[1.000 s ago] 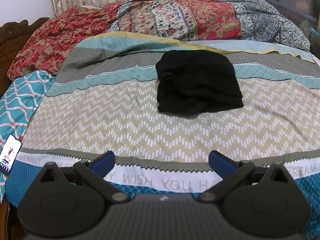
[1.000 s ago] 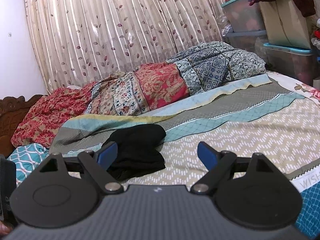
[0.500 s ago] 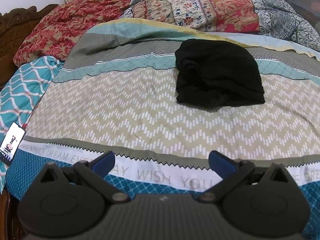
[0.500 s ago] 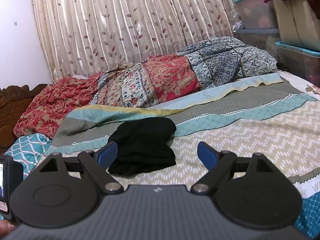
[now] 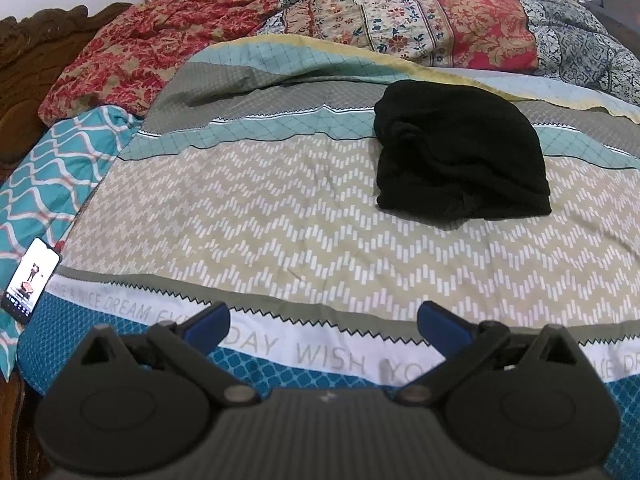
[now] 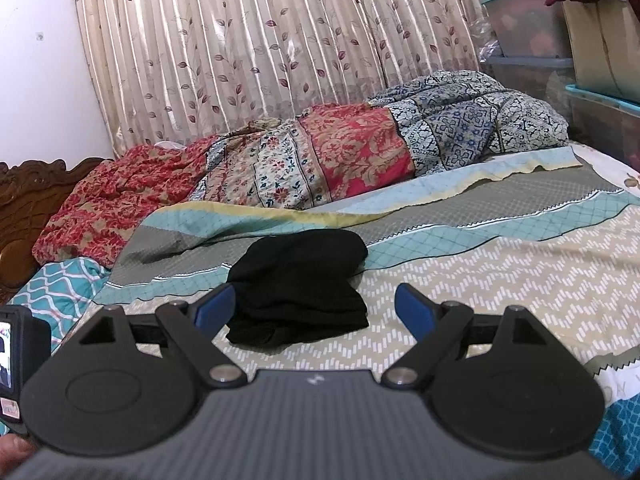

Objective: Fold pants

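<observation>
Black pants (image 5: 460,148) lie bunched in a compact heap on the patterned bedspread (image 5: 260,220), right of centre in the left wrist view. In the right wrist view the same pants (image 6: 300,288) sit just beyond the fingers, a little left of centre. My left gripper (image 5: 323,322) hovers open near the bed's front edge, well short of the pants, with nothing between its blue fingertips. My right gripper (image 6: 314,306) is also open and empty, held above the bed close in front of the heap.
A rolled floral quilt (image 5: 380,20) runs along the far side of the bed, below a curtain (image 6: 260,52). A phone (image 5: 30,280) lies at the bed's left edge. Storage boxes (image 6: 532,40) stand at the right. A carved wooden headboard (image 6: 24,200) borders the left.
The left gripper has swung left, so the pants now sit further right in its view. The right gripper has moved closer to the pants. Both stay open.
</observation>
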### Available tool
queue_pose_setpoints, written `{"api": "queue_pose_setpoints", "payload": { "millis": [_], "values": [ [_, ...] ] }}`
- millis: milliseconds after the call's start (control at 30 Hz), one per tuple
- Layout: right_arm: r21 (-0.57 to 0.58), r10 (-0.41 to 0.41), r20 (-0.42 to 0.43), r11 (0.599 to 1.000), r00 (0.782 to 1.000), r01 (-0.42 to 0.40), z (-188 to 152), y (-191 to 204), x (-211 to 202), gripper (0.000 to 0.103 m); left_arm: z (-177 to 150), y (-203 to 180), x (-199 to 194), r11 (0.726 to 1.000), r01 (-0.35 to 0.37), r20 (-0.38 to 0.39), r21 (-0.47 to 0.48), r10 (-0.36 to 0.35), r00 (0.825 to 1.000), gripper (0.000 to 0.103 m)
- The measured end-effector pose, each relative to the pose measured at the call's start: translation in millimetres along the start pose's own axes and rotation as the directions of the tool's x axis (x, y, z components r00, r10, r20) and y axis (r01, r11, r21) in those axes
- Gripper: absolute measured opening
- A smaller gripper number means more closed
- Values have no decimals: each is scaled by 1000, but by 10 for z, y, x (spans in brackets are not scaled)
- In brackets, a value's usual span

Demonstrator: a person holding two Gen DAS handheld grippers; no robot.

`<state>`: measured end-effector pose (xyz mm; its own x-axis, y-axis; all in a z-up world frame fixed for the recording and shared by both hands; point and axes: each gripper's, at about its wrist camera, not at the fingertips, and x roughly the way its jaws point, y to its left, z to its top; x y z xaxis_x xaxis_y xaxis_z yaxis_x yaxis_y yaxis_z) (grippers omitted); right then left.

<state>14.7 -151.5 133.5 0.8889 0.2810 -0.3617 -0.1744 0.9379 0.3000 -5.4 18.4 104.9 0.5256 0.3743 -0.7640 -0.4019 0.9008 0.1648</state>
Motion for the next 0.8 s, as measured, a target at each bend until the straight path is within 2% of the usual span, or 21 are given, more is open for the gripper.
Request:
{"api": "queue_pose_setpoints", "payload": {
  "millis": [433,800],
  "values": [
    [10,-5,5,1000,1000,5,-22,-15,-31,89,-7,-22,-97,1000,-8,34,23,7,999,103],
    [22,-7,-3,1000,1000,8,-41,-44,-33,89,-28,-40,-73,999,5,17,36,-6,1000,103]
  ]
}}
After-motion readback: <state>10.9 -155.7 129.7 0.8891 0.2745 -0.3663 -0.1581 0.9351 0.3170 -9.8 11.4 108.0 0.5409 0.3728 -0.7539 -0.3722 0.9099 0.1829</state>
